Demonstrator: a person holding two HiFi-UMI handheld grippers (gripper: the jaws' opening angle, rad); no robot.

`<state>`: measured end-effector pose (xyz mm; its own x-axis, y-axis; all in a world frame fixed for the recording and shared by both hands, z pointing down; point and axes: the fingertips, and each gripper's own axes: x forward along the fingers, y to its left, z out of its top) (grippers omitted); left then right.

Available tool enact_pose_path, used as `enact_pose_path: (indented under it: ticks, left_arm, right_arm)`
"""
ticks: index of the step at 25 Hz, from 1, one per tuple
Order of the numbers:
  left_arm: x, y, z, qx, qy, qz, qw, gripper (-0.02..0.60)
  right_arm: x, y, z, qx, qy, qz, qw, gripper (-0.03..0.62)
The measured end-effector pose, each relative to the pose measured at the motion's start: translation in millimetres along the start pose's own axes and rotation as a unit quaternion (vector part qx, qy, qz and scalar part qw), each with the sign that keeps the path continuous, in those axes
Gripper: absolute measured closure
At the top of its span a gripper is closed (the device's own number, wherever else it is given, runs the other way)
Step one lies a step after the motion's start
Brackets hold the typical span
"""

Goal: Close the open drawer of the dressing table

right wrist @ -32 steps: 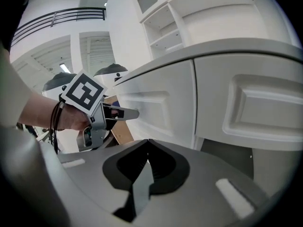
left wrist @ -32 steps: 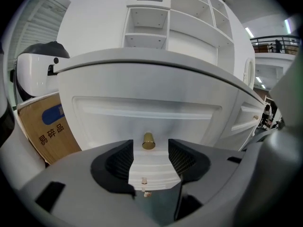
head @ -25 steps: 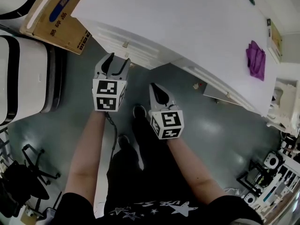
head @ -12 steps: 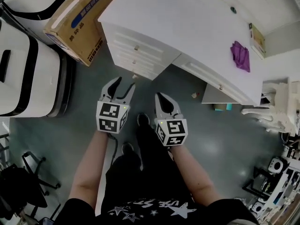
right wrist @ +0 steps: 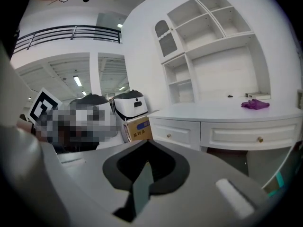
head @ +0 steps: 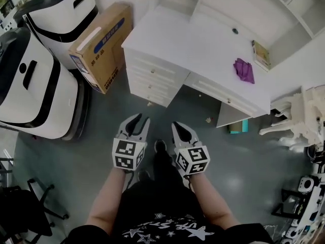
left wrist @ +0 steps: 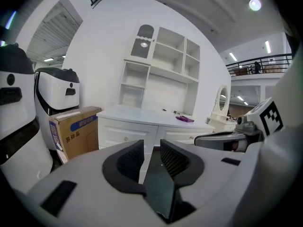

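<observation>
The white dressing table (head: 203, 39) stands ahead of me, with a stack of drawers (head: 152, 80) at its left and a wide drawer (head: 223, 94) over the knee space. All drawer fronts look flush, in the right gripper view (right wrist: 177, 134) too. My left gripper (head: 141, 121) hangs over the floor well short of the table. Its jaws are closing, a gap still shows (left wrist: 151, 148), and nothing is between them. Beside it, my right gripper (head: 179, 127) is shut on nothing, its tips meeting (right wrist: 147, 143).
A cardboard box (head: 101, 44) leans left of the table, next to two big white machines (head: 35, 80). A purple cloth (head: 244, 70) lies on the tabletop. A white ornate stand (head: 299, 121) is at the right, and a teal item (head: 236, 127) sits under the table.
Both grippers have drawn back from the table and risen, so the table looks smaller and farther. The left jaws stand narrower than before.
</observation>
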<state>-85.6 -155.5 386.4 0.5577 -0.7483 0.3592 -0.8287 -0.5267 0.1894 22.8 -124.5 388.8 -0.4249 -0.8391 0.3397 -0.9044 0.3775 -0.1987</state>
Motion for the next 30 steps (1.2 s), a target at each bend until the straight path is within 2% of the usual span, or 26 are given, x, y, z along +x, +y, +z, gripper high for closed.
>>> enact_pose_path:
  ticks: [10, 16, 26, 30]
  left_arm:
    - [-62.1, -20.8, 2.8, -0.016, 0.003, -0.003, 0.9999, 0.555]
    - [-92.1, -33.0, 11.8, -0.018, -0.007, 0.018, 0.9997, 0.572]
    - [-117.7, -106.4, 11.6, -0.005, -0.021, 0.044, 0.9988, 0.572]
    - [-131.0, -136.6, 11.2, 0.000, -0.030, 0.059, 0.9978, 0.572]
  right_arm:
    - [-59.2, 28.9, 22.3, -0.008, 0.003, -0.004, 1.000, 0.591]
    - [-75.0, 37.1, 31.7, 0.013, -0.004, 0.015, 1.000, 0.591]
    - [-126.0, 17.8, 33.7, 0.020, -0.024, 0.048, 0.998, 0.591]
    - [-154.0, 18.5, 28.0, 0.007, -0.021, 0.076, 0.997, 0.591]
